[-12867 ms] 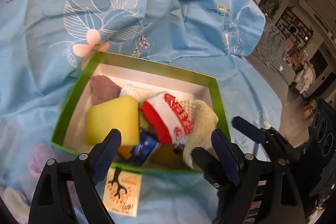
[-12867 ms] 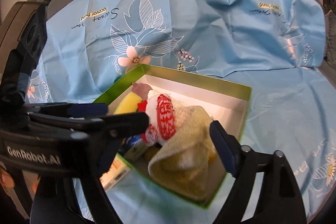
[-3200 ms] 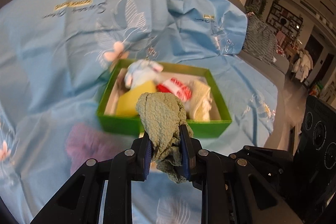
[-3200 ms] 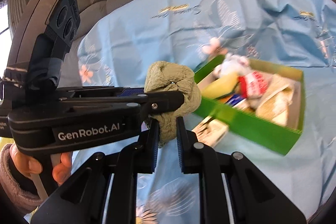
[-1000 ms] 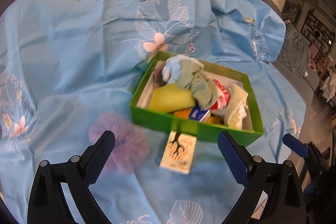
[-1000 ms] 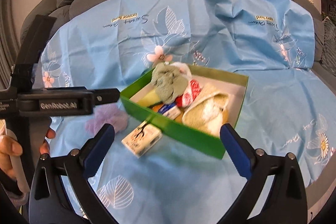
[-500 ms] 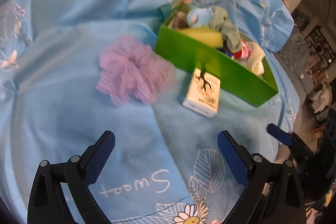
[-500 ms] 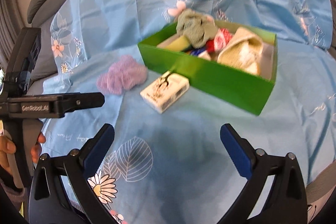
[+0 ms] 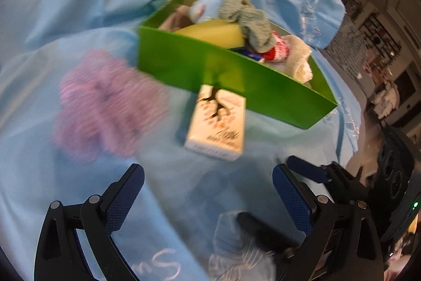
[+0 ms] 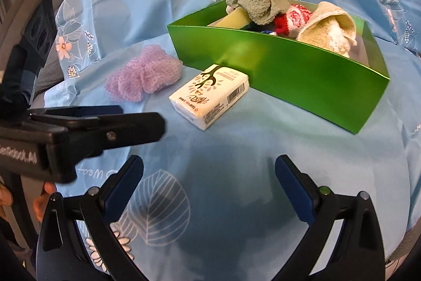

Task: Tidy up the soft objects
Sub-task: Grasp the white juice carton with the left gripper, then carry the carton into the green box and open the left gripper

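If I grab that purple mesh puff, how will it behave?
The puff looks like loose bunched netting, so it will probably squash between the fingers and weigh little. Its ruffles may snag. It lies flat on the sheet, so it is unlikely to roll.

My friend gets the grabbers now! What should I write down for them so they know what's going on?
Left gripper: jaws open, empty, hovering over the blue cloth.
Right gripper: jaws open, empty, beside it.
Green box: already holds the grey-green cloth, yellow sponge, red-and-white sock and cream towel.
Left out: the purple mesh puff and the tissue pack, both on the cloth in front of the box.
Likely next: pick up the puff, then the pack, and put them in the box.
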`<state>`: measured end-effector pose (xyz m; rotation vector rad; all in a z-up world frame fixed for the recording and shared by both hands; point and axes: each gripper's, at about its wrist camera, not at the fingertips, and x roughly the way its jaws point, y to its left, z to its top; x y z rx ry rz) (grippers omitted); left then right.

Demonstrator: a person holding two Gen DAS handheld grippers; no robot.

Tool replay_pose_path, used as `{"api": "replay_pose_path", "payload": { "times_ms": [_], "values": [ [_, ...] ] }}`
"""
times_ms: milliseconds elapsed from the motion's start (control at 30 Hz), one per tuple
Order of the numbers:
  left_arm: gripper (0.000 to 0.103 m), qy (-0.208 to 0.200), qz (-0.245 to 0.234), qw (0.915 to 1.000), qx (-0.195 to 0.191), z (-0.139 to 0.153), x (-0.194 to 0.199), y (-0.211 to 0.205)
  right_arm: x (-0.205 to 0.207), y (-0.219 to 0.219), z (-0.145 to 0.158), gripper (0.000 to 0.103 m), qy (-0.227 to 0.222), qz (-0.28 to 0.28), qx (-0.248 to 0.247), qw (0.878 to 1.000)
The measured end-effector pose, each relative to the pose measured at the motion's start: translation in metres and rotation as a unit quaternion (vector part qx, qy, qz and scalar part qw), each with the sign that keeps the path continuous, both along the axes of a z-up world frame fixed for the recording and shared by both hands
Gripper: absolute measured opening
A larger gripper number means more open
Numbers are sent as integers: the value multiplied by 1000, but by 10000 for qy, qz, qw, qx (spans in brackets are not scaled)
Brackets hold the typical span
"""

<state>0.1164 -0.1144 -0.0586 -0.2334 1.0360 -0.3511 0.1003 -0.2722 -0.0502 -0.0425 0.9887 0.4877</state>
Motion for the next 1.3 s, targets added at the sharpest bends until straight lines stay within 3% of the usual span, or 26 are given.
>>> {"api": "replay_pose_path", "payload": {
  "times_ms": [167,567,633,967,1300],
  "values": [
    [98,0,-115,9999,-53,-5,20,-11,12,4,-7,94,52,19,168,9998],
    [61,313,-27,9978,-591,-22,46,2,41,19,-12,71,-80,168,230,9996],
    [54,332,-51,9975,-616,-23,46,4,44,22,-13,60,-57,215,222,9995],
    [54,237,-84,9987,-447,-13,30,1,36,24,-10,51,-68,287,266,9992],
    [54,-390,-172,9986,-324,41,-12,-9,-7,19,41,51,-614,316,416,9967]
  ]
}}
